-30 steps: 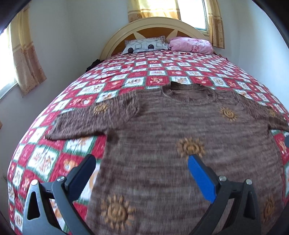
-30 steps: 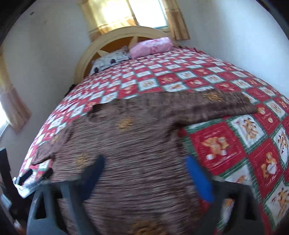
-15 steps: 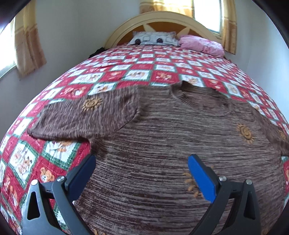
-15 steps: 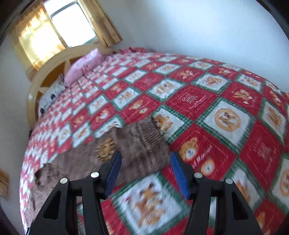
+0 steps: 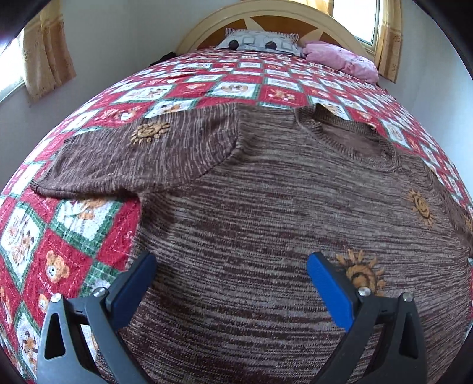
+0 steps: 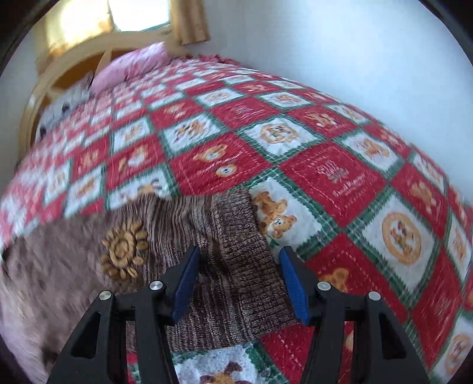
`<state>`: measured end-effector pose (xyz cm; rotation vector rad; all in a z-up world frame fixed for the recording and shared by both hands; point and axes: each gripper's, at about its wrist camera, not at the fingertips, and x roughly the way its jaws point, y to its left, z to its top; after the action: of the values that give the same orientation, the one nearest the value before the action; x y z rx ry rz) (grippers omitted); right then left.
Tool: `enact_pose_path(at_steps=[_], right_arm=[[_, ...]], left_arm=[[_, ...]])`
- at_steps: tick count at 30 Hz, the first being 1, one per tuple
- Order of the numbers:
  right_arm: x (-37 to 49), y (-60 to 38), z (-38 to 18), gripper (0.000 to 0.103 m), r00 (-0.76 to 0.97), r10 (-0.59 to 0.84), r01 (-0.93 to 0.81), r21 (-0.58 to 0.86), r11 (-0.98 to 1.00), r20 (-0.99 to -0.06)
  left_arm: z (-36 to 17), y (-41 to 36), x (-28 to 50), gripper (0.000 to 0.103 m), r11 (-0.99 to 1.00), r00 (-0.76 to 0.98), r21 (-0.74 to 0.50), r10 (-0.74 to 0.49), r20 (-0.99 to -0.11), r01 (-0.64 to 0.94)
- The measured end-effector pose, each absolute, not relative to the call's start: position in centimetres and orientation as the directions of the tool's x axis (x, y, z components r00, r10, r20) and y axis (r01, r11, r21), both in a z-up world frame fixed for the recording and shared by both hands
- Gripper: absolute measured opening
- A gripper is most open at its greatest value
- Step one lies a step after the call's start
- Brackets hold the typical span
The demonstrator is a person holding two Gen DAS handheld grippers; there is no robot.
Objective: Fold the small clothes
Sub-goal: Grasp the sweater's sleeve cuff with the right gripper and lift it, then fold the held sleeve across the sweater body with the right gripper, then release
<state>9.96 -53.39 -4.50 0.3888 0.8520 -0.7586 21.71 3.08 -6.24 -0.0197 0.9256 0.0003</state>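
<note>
A: What is on the left?

B: The left gripper (image 5: 232, 271) hangs over the body of a brown sweater (image 5: 266, 206), jaws spread wide, nothing between the pads. The sweater lies flat on a red, white and green quilt (image 5: 74, 230), with one sleeve (image 5: 133, 159) stretched out to the left and the collar (image 5: 346, 136) toward the headboard (image 5: 266, 17).

A: And to the right?

B: The right gripper (image 6: 239, 280) sits over the cuff of the other sleeve (image 6: 233, 265). Its jaws are about half open and closing, the cuff lying between the blue pads (image 6: 292, 283), which do not yet press on it. A pink pillow (image 6: 133, 68) lies at the head of the bed.
</note>
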Motion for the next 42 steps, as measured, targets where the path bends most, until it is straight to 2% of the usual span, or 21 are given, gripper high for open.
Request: enact_pose_path(at_steps=[1,3,5,6,8,14,19,24,29,35,38,41,42], right_arm=[[10.0,-53.3,-4.5,0.048,0.424,-0.443,0.731,0.01,0.682,-0.79],[9.9,-53.3,-4.2,0.021,0.428,-0.441,0.73,0.014,0.684,-0.788],[10.3,-53.0,-4.0,0.01,0.442,-0.423,0.71,0.02,0.704,-0.791],[10.6,-52.7,-3.9,0.009,0.435,-0.428,0.706,0.006,0.708,-0.792],[10.9,-52.2,-3.6,0.008,0.428,-0.431,0.698,-0.012,0.716,-0.794],[10.3,-50.2,0.1,0.008,0.505,-0.442,0.7,0.052,0.712,-0.741],[12.7,-44.7,4.0,0.008,0.613,-0.402,0.6,0.07,0.797,-0.68],[17.1,-35.8,6.0,0.008,0.728,-0.25,0.417,0.122,0.901,-0.638],[22.4,-26.4,3.2,0.008,0.754,-0.083,0.24,0.155,0.958,-0.651],[27.1,-20.2,-3.0,0.008,0.697,-0.068,0.179,0.081,0.98,-0.714],[27.3,-19.7,-4.9,0.008,0.678,-0.044,0.181,0.108,0.978,-0.733],[27.1,-19.8,-6.0,0.014,0.674,0.028,0.146,0.17,0.975,-0.738],[27.0,-19.8,-6.0,0.023,0.671,0.067,0.123,0.201,0.972,-0.739]], left_arm=[[-6.3,3.0,21.7,0.103,1.0,0.601,-0.01,-0.004,-0.799,-0.008],[-6.3,2.9,21.7,0.103,1.0,0.601,-0.004,-0.001,-0.799,-0.005],[-6.3,3.0,21.8,0.103,1.0,0.601,-0.013,-0.007,-0.799,-0.005],[-6.4,3.1,21.9,0.103,1.0,0.6,-0.02,-0.013,-0.8,-0.004],[-6.4,3.3,21.8,0.103,1.0,0.601,-0.029,-0.021,-0.799,-0.004],[-6.4,3.4,21.9,0.103,1.0,0.603,-0.028,-0.021,-0.798,-0.002],[-6.4,3.4,21.8,0.103,0.999,0.604,-0.035,-0.027,-0.796,-0.001],[-6.4,3.4,21.6,0.103,0.999,0.606,-0.042,-0.032,-0.795,-0.001],[-6.3,3.6,21.5,0.103,0.998,0.612,-0.061,-0.048,-0.79,0.0],[-6.2,3.8,21.4,0.103,0.997,0.616,-0.079,-0.063,-0.785,0.002],[-6.2,3.8,21.4,0.103,0.997,0.617,-0.082,-0.066,-0.784,0.002],[-6.2,3.8,21.5,0.103,0.997,0.617,-0.082,-0.066,-0.784,0.003],[-6.2,3.8,21.4,0.103,0.997,0.617,-0.083,-0.067,-0.784,0.003]])
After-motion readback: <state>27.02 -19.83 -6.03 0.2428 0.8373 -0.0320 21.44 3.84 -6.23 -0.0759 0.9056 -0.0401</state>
